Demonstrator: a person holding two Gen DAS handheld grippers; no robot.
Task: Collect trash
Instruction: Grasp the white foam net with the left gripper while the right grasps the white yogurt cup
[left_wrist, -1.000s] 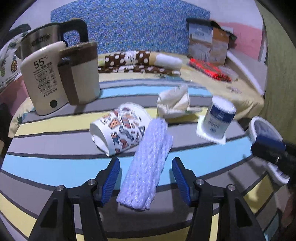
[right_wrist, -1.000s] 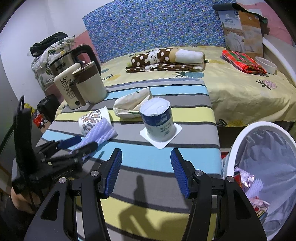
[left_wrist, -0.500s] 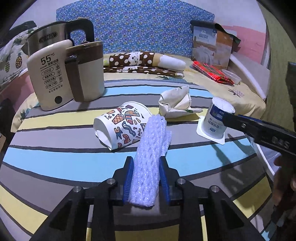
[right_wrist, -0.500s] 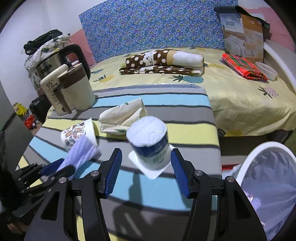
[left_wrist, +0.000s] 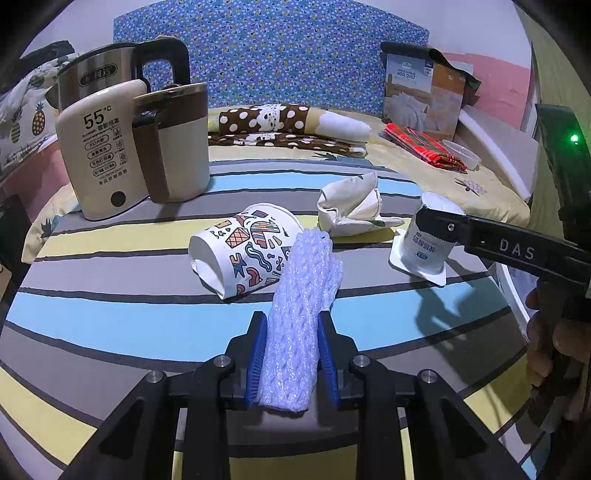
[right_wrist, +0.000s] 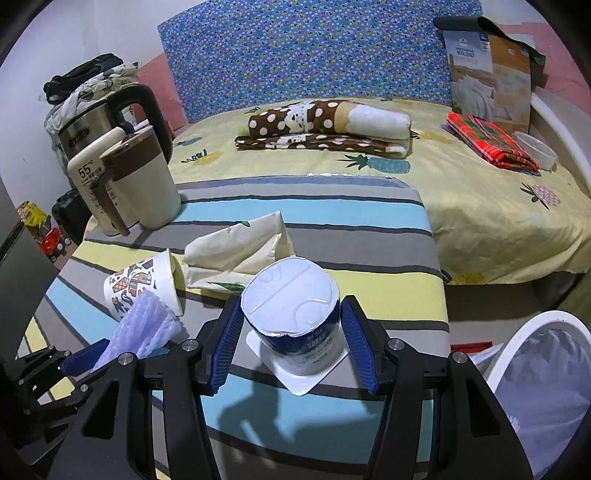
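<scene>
Striped cloth (left_wrist: 110, 321) covering table. Standing far left: kettle (left_wrist: 99, 74), beige jug (left_wrist: 173, 144). Lying mid-table on its side: paper cup (left_wrist: 243, 251), mouth facing left. Pinching foam net (left_wrist: 299, 325) just right of cup: left gripper (left_wrist: 291, 363), pads pressing both sides of net, far end of net touching cup. Sitting behind: crumpled wrapper (left_wrist: 351, 206). Straddling upturned yogurt tub (right_wrist: 295, 317) near right table edge: right gripper (right_wrist: 293, 350), pads apart, slim gaps showing either side of tub. Waiting far right, below table level: lined bin (right_wrist: 546, 391), scraps inside.
</scene>
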